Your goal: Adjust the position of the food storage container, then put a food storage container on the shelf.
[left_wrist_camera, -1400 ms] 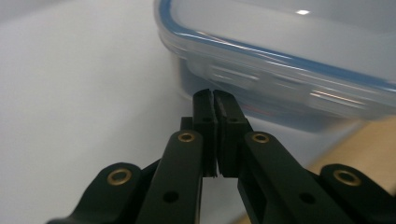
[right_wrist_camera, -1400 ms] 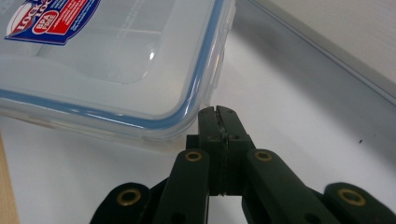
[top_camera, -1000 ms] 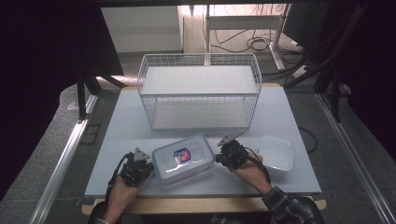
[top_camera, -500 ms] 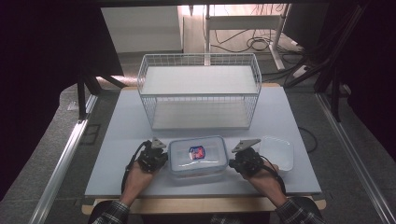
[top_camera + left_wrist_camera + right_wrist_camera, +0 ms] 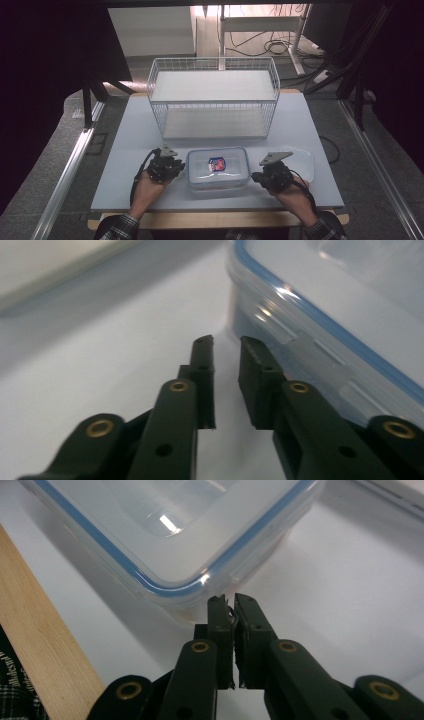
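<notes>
The clear lidded container (image 5: 218, 168) is sitting at the table's (image 5: 125, 145) near edge, flanked by the left gripper (image 5: 165, 165) at nine o'clock, slightly parted and empty, and the right gripper (image 5: 272, 177) at three o'clock, nearly closed and empty. They are squaring it up; next, likely a two-sided lift toward the wire basket (image 5: 214, 95) at twelve o'clock. Since a second ago, the container has straightened.

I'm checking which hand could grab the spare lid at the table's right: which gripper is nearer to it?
The right gripper. It sits between the food box and the spare lid; the left gripper is at the box's far side.
</notes>
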Demonstrator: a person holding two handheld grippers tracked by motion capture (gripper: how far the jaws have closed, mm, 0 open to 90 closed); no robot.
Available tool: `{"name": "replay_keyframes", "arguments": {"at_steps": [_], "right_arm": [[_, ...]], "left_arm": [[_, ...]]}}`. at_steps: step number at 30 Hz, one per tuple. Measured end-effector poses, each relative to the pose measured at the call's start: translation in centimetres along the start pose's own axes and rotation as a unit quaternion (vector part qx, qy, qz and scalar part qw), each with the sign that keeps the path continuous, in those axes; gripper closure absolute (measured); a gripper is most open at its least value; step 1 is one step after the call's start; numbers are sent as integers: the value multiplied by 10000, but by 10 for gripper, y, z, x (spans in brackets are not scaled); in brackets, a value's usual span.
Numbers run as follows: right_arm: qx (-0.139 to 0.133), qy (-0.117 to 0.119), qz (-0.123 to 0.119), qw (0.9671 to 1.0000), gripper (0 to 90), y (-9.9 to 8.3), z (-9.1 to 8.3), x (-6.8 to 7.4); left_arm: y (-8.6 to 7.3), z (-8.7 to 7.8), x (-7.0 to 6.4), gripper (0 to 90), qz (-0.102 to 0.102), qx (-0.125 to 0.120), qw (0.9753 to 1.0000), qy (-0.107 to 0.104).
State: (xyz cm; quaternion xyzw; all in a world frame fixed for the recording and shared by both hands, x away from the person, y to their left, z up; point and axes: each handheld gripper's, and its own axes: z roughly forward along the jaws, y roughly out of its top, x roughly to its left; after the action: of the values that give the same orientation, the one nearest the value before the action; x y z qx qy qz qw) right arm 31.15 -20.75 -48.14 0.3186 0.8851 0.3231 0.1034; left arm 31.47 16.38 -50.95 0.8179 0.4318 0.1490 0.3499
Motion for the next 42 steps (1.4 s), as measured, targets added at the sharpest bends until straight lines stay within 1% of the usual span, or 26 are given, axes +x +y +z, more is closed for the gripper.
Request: {"name": "replay_keyframes", "arguments": {"at_steps": [1, 2, 3, 4, 5, 6, 7, 8, 9, 12, 14, 16, 17, 18, 19, 21, 24, 25, 27, 29, 32, 33, 36, 39, 41, 42], "right_arm": [[-125, -2, 27, 9999, 808, -2, -5, -3], [-125, -2, 27, 9999, 808, -2, -5, -3], [-178, -19, 51, 9998, 789, -2, -8, -4], [-246, -48, 88, 9996, 767, -3, -11, -5], [-303, -58, 109, 9995, 746, -4, -14, -7], [-420, -70, 161, 9990, 693, -6, -18, -10], [-460, -75, 181, 9988, 657, -7, -19, -11], [-460, -75, 181, 9988, 657, -7, -19, -11], [-482, -96, 199, 9986, 618, -7, -20, -12], [-530, -138, 204, 9983, 494, -8, -22, -13], [-549, -65, 235, 9982, 419, -8, -23, -14], [-557, -42, 254, 9981, 395, -7, -23, -15], [-580, 55, 273, 9979, 335, -6, -22, -16], [-580, 55, 273, 9979, 335, -6, -22, -16], [-658, 165, 261, 9974, 270, -4, -21, -15], [-686, 190, 264, 9971, 242, -3, -20, -15], [-825, 275, 186, 9960, 142, 1, -16, -14], [-825, 275, 186, 9960, 142, 1, -16, -14], [-882, 323, 156, 9955, 94, 3, -13, -15], [-911, 350, 117, 9952, 76, 5, -11, -15], [-884, 364, 85, 9954, 66, 6, -9, -15], [-896, 380, 44, 9952, 60, 8, -6, -15], [-845, 444, 85, 9954, 55, 12, -3, -15], [-737, 501, 197, 9958, 45, 18, 0, -15], [-692, 522, 266, 9959, 42, 22, 3, -15], [-646, 565, 321, 9958, 37, 24, 5, -15]], "left_arm": [[-4, -7, 1, 649, 11, -105, 9999, -27], [-4, -7, 1, 611, 11, -105, 9999, -27], [-6, -11, 1, 611, 28, -108, 9999, -26], [-8, -13, 1, 560, 3, -100, 9999, -8], [-9, -15, 0, 507, -7, -120, 9999, -13], [-11, -18, -1, 410, -34, -162, 9998, -56], [-13, -20, -2, 358, -26, -202, 9998, -60], [-13, -20, -2, 307, -26, -202, 9998, -60], [-14, -21, -1, 307, 15, -252, 9997, -56], [-17, -23, -1, 218, -75, -276, 9995, -97], [-17, -25, 0, 192, -118, -366, 9991, -163], [-16, -26, 0, 178, -136, -436, 9988, -174], [-16, -28, -1, 119, -83, -550, 9983, -161], [-16, -28, -1, 98, -83, -550, 9983, -161], [-15, -28, -3, 90, 3, -586, 9982, -90], [-15, -28, -3, 83, 45, -604, 9981, -104], [-16, -27, 0, 51, 154, -750, 9967, -272], [-16, -27, 0, 46, 154, -750, 9967, -272], [-17, -28, 4, 41, 104, -786, 9962, -367], [-16, -28, 6, 40, 21, -776, 9958, -494], [-13, -30, 5, 48, -44, -726, 9958, -563], [-11, -31, 3, 51, -98, -708, 9951, -680], [-9, -32, 1, 51, -87, -660, 9951, -736], [-5, -31, -3, 40, 39, -561, 9955, -767], [-2, -29, -5, 33, 44, -558, 9939, -955], [0, -28, -6, 33, 38, -515, 9936, -1000]]}}
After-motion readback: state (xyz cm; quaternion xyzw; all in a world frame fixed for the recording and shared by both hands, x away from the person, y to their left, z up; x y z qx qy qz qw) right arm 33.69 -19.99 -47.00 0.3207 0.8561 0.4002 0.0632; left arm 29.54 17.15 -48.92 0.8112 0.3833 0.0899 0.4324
